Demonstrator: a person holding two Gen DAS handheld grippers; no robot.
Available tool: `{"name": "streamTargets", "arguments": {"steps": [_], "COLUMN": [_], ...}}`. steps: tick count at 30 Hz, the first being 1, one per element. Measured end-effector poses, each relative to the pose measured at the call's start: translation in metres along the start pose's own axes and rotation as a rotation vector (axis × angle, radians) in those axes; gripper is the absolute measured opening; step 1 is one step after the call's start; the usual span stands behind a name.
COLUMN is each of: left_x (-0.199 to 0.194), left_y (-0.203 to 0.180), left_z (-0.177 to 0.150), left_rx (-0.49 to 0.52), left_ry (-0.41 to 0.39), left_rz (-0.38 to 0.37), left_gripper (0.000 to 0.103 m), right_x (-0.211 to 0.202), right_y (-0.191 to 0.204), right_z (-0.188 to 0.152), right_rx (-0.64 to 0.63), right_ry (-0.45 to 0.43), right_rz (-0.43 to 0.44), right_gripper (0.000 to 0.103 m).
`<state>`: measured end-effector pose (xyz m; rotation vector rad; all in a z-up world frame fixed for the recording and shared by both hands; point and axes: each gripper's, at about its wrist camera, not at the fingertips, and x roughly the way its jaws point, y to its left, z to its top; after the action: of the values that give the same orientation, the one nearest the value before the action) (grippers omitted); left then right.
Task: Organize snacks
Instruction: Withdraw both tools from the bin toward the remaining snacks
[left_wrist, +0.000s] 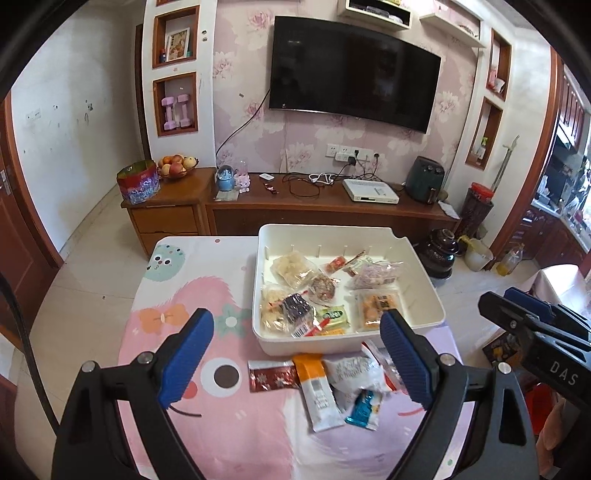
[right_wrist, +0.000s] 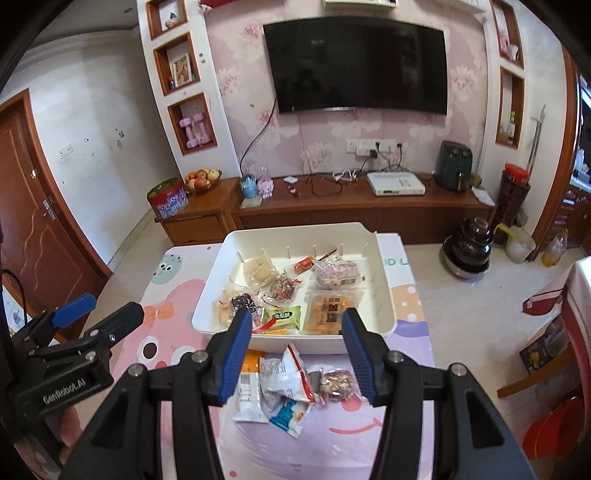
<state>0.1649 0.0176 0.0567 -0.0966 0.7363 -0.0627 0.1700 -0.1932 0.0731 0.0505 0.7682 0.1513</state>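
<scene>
the left tongs (left_wrist: 297, 347), black with ribbed blue pads, stand wide apart with nothing between them, above the desk (left_wrist: 177, 295) draped in a pink cartoon-print cloth. the right tongs (right_wrist: 295, 352) are parted about halfway, also with nothing held, the pads clear of everything below. just in front of the white rectangular plastic bin (left_wrist: 347, 236), on the camera side, lies a loose heap of snacks: a dark red foil sachet (left_wrist: 271, 376), an orange-and-white stick packet (left_wrist: 317, 391), a crumpled white bag (left_wrist: 354, 373), a small blue-and-white wrapper (left_wrist: 364, 406) and a clear pack of brown nuts (right_wrist: 336, 384). inside the bin sit more wrapped snacks, among them a green packet (left_wrist: 332, 317) and an orange biscuit pack (left_wrist: 376, 306).
</scene>
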Motion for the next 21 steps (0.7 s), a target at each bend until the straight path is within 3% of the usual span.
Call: {"name": "streamTargets", "arguments": {"steps": [12,21], "left_x": [-0.001,0.075], "left_y": [-0.009,-0.015], "left_z": [-0.050,-0.103], "left_rx": [0.014,0.052], "left_ry": [0.022,0.186], "left_rz": [-0.055,-0.039], "left_gripper": [0.091,0.091], "right_x": [-0.023,0.043], "right_y": [-0.028,-0.068], "right_z": [-0.039,-0.079], "right_rx": [-0.009,0.062], "right_ry": [-0.016,0.123], "right_rz": [-0.030,-0.068], "right_gripper": [0.051,0.051]}}
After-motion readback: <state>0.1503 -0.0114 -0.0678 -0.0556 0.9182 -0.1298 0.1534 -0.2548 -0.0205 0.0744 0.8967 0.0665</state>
